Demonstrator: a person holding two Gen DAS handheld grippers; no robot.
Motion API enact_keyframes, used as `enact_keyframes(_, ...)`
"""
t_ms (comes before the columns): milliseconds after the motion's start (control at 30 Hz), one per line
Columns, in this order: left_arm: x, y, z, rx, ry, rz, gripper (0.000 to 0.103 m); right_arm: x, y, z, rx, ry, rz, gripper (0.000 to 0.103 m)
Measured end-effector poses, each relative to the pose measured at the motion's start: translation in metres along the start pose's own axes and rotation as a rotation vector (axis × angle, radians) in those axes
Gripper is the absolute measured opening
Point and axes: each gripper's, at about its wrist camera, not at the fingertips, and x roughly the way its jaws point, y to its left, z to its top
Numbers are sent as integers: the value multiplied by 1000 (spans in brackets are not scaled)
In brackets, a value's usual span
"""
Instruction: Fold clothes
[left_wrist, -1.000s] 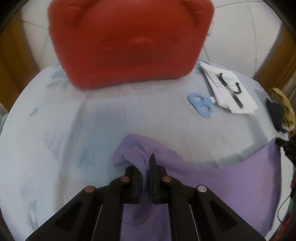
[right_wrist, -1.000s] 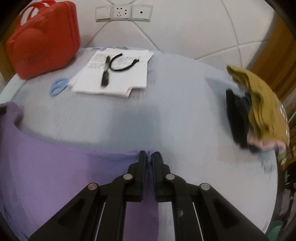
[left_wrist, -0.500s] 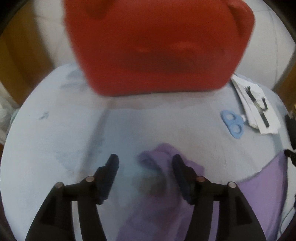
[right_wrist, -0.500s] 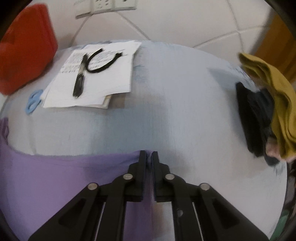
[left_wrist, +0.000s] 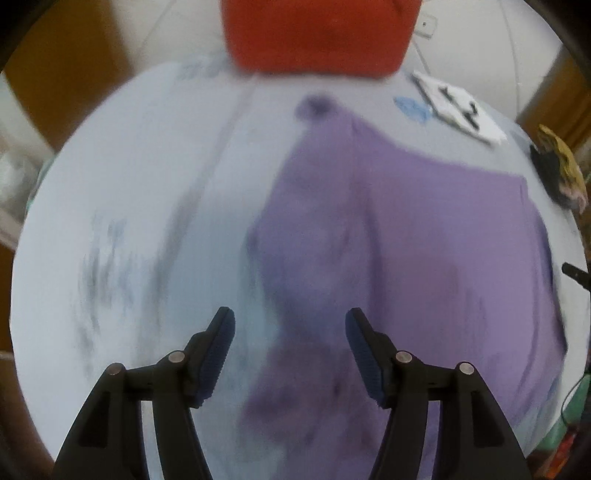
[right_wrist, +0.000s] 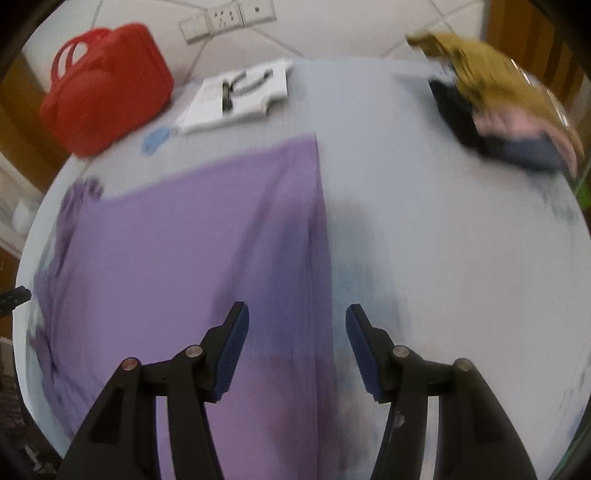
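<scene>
Sockets (right_wrist: 229, 17) show only right-wrist; both views share purple garment (left_wrist: 424, 240).

l+r tool (left_wrist: 290, 345) (right_wrist: 297, 341) | let go, jaws opening | purple garment (right_wrist: 192, 251) dropped flat on table

Left gripper (left_wrist: 290, 325) points steeply down, jaws apart, nothing gripped; right gripper (right_wrist: 297, 319) likewise, jaws opening.

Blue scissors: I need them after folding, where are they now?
The blue scissors lie at the table's far left in the right wrist view, between the red bag and the white papers, just beyond the purple garment.
</scene>
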Motion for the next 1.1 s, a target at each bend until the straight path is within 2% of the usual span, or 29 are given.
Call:
enact_keyframes(133, -3, 5, -51, -20, 18, -9, 62, -8, -13, -53, 43, 28, 26, 54)
enact_keyframes(267, -5, 2, -81, 5, 13, -44, 62, -25, -26, -92, 92, 17, 31, 54)
enact_keyframes(433, -11, -9, -103, 65, -13, -91, 65, -44, -33, -132, 153, -8, 43, 54)
enact_keyframes(533, -3, -15, -108, 95, -14, -69, 68, -51, -30, -149, 169, -16, 47, 66)
enact_keyframes(667, 5, -24, -116, 97, -22, -69, 68, -48, -20, -158, 149, -28, 42, 67)
enact_keyframes(700, 4, -28, -118, 107, -31, -58, 63, -44, -16, -157, 137, -26, 38, 67)
enact_keyframes(767, 1, -36, -125, 127, -42, -36, 20, -38, -5, -157, 98, -23, 18, 67)
enact_keyframes(800, -2, -37, -126, 124, -40, -39, 11, -34, 4, -158, 61, -21, -3, 66)
enact_keyframes(833, -5, -35, -127, 113, -37, -49, 3, -31, 12, -159, 26, -12, -43, 59)
enact_keyframes(867, -11, -32, -128, 99, -38, -60, 3, -28, 21, -159, -12, 3, -112, 34)
enact_keyframes(900, -18, -29, -130, 89, -45, -63, 3, -30, 25, -158, -24, 1, -134, 20)
enact_keyframes(933, -25, -25, -133, 82, -51, -69, 3, -34, 25, -158, -15, 0, -134, 17)
enact_keyframes(1033, -46, -18, -143, 79, -50, -105, 3, -57, 21, -160, -11, -22, -221, 13)
enact_keyframes(1100, -49, -16, -154, 81, -10, -132, 3, -75, 13, -165, -6, -26, -260, 13)
